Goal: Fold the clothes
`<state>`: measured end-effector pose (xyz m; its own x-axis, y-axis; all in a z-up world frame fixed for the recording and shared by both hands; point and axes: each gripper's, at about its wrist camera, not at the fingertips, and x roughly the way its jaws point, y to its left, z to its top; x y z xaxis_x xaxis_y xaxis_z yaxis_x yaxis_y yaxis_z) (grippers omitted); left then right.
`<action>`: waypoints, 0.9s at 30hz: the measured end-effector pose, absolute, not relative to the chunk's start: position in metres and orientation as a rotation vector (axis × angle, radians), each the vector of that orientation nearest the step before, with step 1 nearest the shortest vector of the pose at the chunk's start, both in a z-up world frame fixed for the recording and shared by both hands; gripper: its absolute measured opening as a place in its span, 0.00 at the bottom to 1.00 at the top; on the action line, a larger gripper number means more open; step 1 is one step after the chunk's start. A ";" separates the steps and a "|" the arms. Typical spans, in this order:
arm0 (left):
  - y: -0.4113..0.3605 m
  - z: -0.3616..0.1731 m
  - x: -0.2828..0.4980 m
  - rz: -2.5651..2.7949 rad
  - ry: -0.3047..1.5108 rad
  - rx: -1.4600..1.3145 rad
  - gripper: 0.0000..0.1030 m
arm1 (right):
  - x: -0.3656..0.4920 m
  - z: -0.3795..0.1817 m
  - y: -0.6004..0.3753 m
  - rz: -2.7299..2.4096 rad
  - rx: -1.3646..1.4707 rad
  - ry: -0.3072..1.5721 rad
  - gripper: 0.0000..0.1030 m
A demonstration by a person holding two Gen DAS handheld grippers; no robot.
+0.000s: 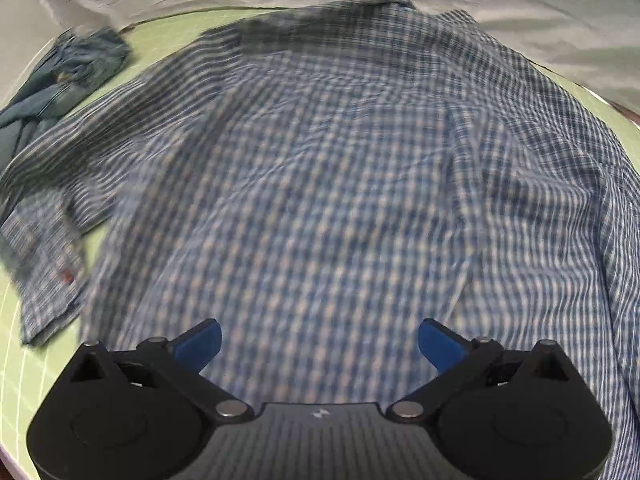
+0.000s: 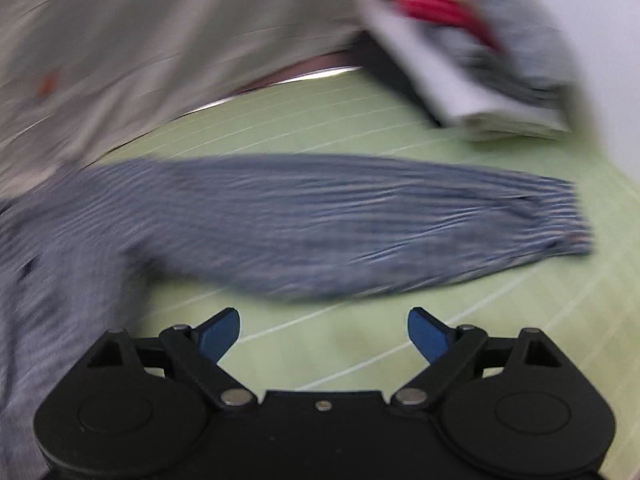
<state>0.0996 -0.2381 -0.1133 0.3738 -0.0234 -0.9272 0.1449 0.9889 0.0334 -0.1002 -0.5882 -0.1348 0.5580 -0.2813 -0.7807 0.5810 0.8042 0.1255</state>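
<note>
Checked shirt [image 1: 320, 168] lies spread flat, back up, over most of the green mat [image 1: 16, 360]; collar at the far edge, hem at the near edge. Its right sleeve [image 2: 360, 224] is stretched straight out to the right across the mat, cuff at the far right end.

Left gripper [image 1: 319, 344]: released, jaws wide, nothing between them, above the near part of the shirt body. Right gripper [image 2: 324, 334]: also released, jaws wide, bare mat below, sleeve just beyond the fingertips.

Risks, as judgement:
- Right view is heavily smeared; a grab in that state could land beside the sleeve or pinch only one layer.
- Fabric is wrinkled along the right side; folding over those creases would set them in.
- Left sleeve [image 1: 44, 240] is bunched and close to a crumpled denim garment [image 1: 64, 76] at far left; a sweep there could drag it along.

Surface: green cutting mat with white grid lines, on a table edged by grey cloth [image 1: 520, 8]. A stack of folded clothes [image 2: 480, 76] sits at far right.
</note>
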 end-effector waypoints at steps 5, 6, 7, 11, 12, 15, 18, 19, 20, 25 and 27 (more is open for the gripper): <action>-0.198 -0.109 0.078 -0.081 1.187 0.082 1.00 | -0.093 -0.135 -0.527 -0.272 0.332 0.842 0.83; -0.190 -0.108 0.073 -0.076 1.186 0.078 1.00 | -0.090 -0.137 -0.522 -0.246 0.332 0.858 0.78; -0.183 -0.107 0.070 -0.072 1.184 0.077 1.00 | -0.087 -0.141 -0.520 -0.221 0.337 0.875 0.60; -0.152 -0.101 0.055 -0.032 1.167 0.060 1.00 | -0.079 -0.150 -0.537 -0.218 0.382 0.865 0.01; -0.144 -0.098 0.051 -0.016 1.160 0.052 1.00 | -0.080 -0.151 -0.552 -0.264 0.433 0.852 0.01; -0.124 -0.094 0.039 0.028 1.149 0.012 1.00 | -0.084 -0.162 -0.606 -0.441 0.634 0.848 0.03; -0.112 -0.093 0.025 0.064 1.154 0.001 1.00 | -0.084 -0.159 -0.616 -0.542 0.507 0.906 0.19; -0.109 -0.094 0.020 0.074 1.157 0.002 1.00 | -0.085 -0.156 -0.614 -0.564 0.451 0.922 0.35; -0.107 -0.094 0.015 0.082 1.160 0.003 1.00 | -0.087 -0.153 -0.609 -0.566 0.418 0.922 0.41; -0.099 -0.098 -0.013 0.119 1.193 0.029 1.00 | -0.105 -0.144 -0.578 -0.540 0.315 0.904 0.73; -0.100 -0.103 -0.021 0.123 1.209 0.058 1.00 | -0.110 -0.146 -0.561 -0.529 0.276 0.914 0.74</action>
